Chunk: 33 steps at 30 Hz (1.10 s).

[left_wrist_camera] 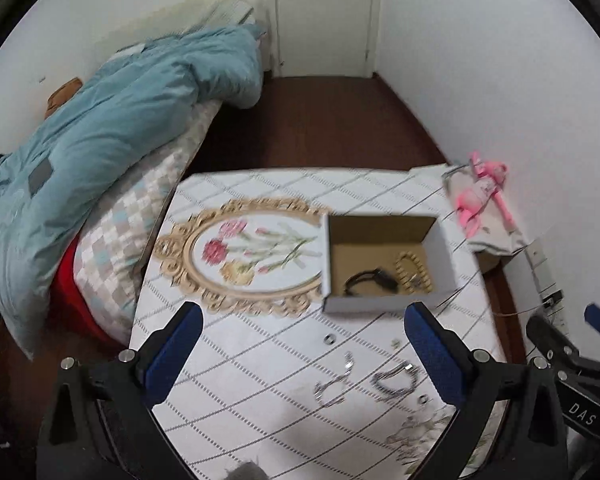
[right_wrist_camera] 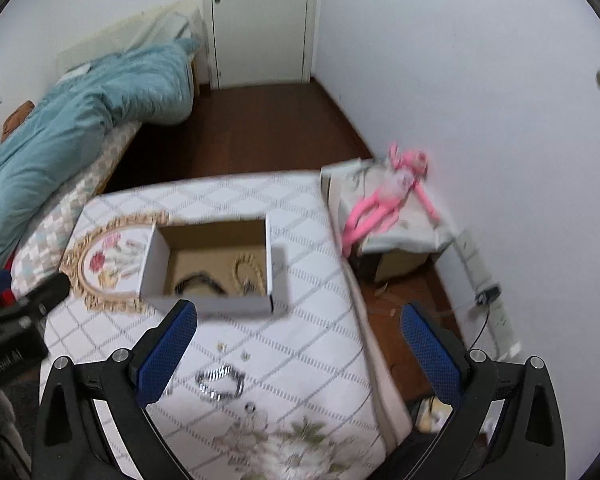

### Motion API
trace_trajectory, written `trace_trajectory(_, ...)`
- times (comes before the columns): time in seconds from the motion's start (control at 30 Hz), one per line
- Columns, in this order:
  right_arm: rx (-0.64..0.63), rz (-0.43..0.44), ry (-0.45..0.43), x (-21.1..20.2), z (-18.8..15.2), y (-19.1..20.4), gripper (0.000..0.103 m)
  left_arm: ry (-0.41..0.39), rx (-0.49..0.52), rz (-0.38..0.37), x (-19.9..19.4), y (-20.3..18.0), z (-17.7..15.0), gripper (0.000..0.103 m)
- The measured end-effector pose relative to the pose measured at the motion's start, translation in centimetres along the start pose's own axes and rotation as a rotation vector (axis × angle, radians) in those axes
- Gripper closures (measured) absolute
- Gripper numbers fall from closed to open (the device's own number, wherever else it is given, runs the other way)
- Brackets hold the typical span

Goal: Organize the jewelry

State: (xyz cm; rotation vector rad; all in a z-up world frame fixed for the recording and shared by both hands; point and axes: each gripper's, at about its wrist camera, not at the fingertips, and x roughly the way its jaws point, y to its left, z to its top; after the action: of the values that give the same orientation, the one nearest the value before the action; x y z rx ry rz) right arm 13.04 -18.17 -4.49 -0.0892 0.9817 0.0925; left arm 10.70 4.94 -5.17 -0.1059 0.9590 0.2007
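A: Starting at the left, what do you see?

B: My left gripper (left_wrist_camera: 302, 354) is spread wide and holding nothing, above the table (left_wrist_camera: 260, 400) with its white grid-patterned cloth. Between its fingers lie a thin silver chain (left_wrist_camera: 334, 384) and, just to the right, a chunky silver bracelet (left_wrist_camera: 394, 380).

A: And the box?

B: The open cardboard box (left_wrist_camera: 384, 260) sits further back, beside a gold-framed flower picture (left_wrist_camera: 240, 256). Inside it I see a black bracelet (left_wrist_camera: 370, 282) on the left and a gold beaded bracelet (left_wrist_camera: 414, 274) on the right.

A: The right side?

B: My right gripper (right_wrist_camera: 300, 354) is also spread apart and empty, over the table's right edge. A pink plush toy (right_wrist_camera: 384, 200) lies beyond.
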Motion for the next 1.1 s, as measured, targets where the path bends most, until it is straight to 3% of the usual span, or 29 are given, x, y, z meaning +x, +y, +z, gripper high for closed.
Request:
trace_trajectory(0.1, 0.020, 0.037, 0.079, 3.1, -2.3, -0.1, 0.008, 0.057, -0.008, 0.037, 2.4, 1.1, -2.0, 0.000)
trace_trajectory(0.17, 0.044, 0.078, 0.157, 5.7, -4.1, -0.1, 0.028, 0.098, -0.010, 0.058, 3.9, 1.7, -3.4, 0.000)
trace_trajectory(0.23, 0.064, 0.125, 0.223, 8.4, -5.7, -0.1, 0.036, 0.149, -0.012, 0.072, 5.5, 2.3, -4.8, 0.000)
trace_trajectory(0.53, -0.017, 0.140, 0.337, 15.8, -9.3, 3.0, 0.039, 0.317, -0.030, 0.125, 11.0, 4.4, -9.2, 0.000)
trace_trajectory(0.7, -0.069, 0.109, 0.343, 17.1, -10.0, 4.6, 0.041, 0.381, -0.053, 0.077, 12.7, 4.6, -10.3, 0.001)
trace_trajectory(0.77, -0.118, 0.070, 0.328, 16.9, -10.1, 5.3, 0.050, 0.393, -0.052, 0.048, 13.0, 4.2, -10.4, 0.001)
trace_trajectory(0.8, -0.124, 0.074, 0.315, 16.7, -10.2, 5.5, 0.056, 0.398, -0.048, 0.026, 13.1, 3.9, -10.5, 0.002)
trace_trajectory(0.83, -0.127, 0.070, 0.311, 16.5, -10.2, 5.5, 0.081, 0.401, -0.042, 0.004, 13.2, 3.6, -10.5, 0.004)
trace_trajectory(0.87, -0.130, 0.065, 0.318, 16.5, -10.2, 5.5, 0.092, 0.409, -0.037, -0.019, 13.3, 3.2, -10.5, 0.006)
trace_trajectory(1.1, -0.060, 0.046, 0.349, 16.3, -10.5, 2.1, 0.097, 0.402, 0.030, -0.081, 13.8, 0.3, -10.4, 0.010)
